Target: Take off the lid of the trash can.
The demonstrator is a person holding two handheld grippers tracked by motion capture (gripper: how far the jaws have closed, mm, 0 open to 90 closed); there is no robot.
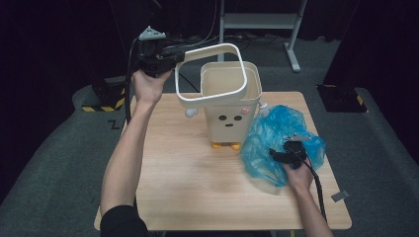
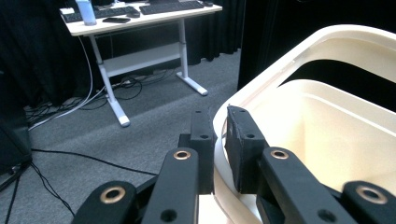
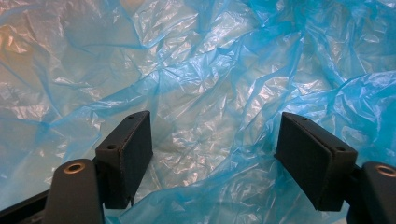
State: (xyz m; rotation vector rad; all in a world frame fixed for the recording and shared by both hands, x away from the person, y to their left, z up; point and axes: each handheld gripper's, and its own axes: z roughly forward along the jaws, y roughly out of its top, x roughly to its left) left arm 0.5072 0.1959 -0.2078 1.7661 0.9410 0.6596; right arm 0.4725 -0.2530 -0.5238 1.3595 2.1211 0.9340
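Lifted above the cream bin [image 1: 231,106], a cream ring frame [image 1: 211,74] is held by the left tongs [image 1: 170,58]. In the left gripper view, the left tongs [image 2: 218,149] are closed on the thin edge of the ring frame [image 2: 289,60], one jaw on each side of it. The ring is tilted, with its near side just over the bin's open top and its far side higher up. The bin stands upright near the back of the wooden worktop [image 1: 197,177]. A small face is drawn on its front, and little orange feet [image 1: 226,145] are seen under it.

A crumpled blue plastic bag [image 1: 272,140] lies on the worktop just beside the bin, on the right. The right tongs [image 1: 276,155] are set low over the bag. In the right gripper view, the right tongs [image 3: 212,156] are wide open, with the blue bag [image 3: 201,70] spread out past the jaws. Whether the jaws touch the bag cannot be told for sure; nothing looks pinched between them.
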